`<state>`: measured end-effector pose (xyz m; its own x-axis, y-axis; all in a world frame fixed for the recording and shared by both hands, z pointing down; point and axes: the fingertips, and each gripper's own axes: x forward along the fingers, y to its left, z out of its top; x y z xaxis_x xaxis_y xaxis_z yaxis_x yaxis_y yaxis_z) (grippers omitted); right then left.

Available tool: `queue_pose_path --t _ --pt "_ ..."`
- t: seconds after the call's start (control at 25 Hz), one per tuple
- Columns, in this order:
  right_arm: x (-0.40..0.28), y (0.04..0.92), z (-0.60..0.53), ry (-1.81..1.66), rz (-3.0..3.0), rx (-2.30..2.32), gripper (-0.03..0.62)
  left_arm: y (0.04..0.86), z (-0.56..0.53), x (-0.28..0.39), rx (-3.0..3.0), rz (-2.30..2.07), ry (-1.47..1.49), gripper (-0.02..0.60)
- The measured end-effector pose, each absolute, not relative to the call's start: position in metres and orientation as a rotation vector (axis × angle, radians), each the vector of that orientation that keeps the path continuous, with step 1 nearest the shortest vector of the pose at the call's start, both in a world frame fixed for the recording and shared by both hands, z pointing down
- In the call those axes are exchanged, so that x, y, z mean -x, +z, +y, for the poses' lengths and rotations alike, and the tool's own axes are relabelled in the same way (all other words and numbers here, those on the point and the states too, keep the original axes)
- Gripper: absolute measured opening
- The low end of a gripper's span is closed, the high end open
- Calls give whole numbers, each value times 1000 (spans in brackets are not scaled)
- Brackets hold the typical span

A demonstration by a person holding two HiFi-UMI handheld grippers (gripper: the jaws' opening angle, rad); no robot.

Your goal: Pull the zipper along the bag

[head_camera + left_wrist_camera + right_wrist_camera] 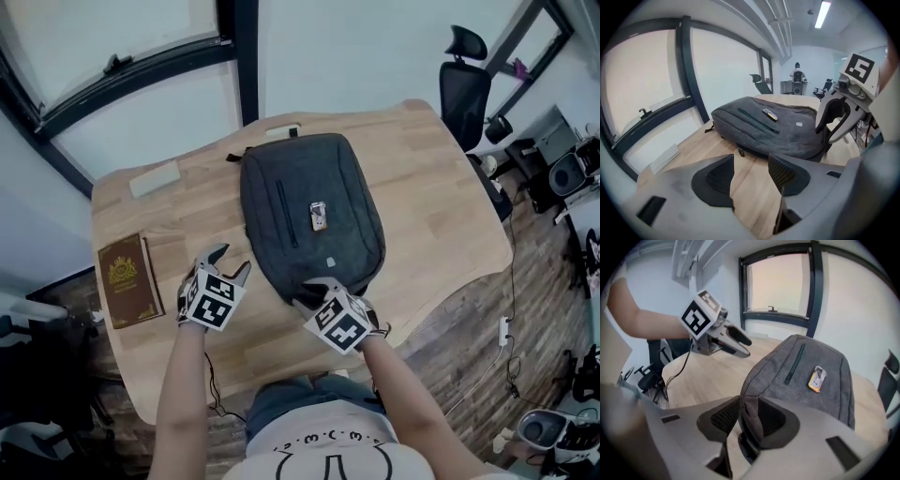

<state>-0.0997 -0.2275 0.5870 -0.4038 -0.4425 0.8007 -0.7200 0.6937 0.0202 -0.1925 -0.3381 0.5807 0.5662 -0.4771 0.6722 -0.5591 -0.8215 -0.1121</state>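
A grey backpack (339, 183) lies flat in the middle of the wooden table (441, 206), with a small tag (319, 216) on its top. My right gripper (314, 292) is at the bag's near corner. In the right gripper view a fold of the bag's fabric (751, 380) fills the space between its pads, so this gripper (749, 404) is shut on it. My left gripper (232, 261) hovers over bare table just left of the bag, jaws open and empty (751, 161). A black zipper pull (739, 151) hangs at the bag's side seam ahead of it.
A brown book (129, 279) lies at the table's left edge. A pale flat block (155, 178) sits at the far left near the window. An office chair (464, 89) stands beyond the table's right corner. The table's near edge is close to both grippers.
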Motion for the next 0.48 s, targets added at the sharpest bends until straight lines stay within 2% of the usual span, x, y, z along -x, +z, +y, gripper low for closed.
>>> queue_pose_path --t 0.2,0.36,0.48 --pt "65 522 -235 389 -2179 -1098 219 531 -311 176 -2652 -1127 861 216" --pt "26 463 -230 431 -2265 -1311 306 480 -287 169 -2593 -1342 670 216" --pt "-2 428 -216 437 -2287 -1386 313 446 -266 165 -2547 -1455 505 216"
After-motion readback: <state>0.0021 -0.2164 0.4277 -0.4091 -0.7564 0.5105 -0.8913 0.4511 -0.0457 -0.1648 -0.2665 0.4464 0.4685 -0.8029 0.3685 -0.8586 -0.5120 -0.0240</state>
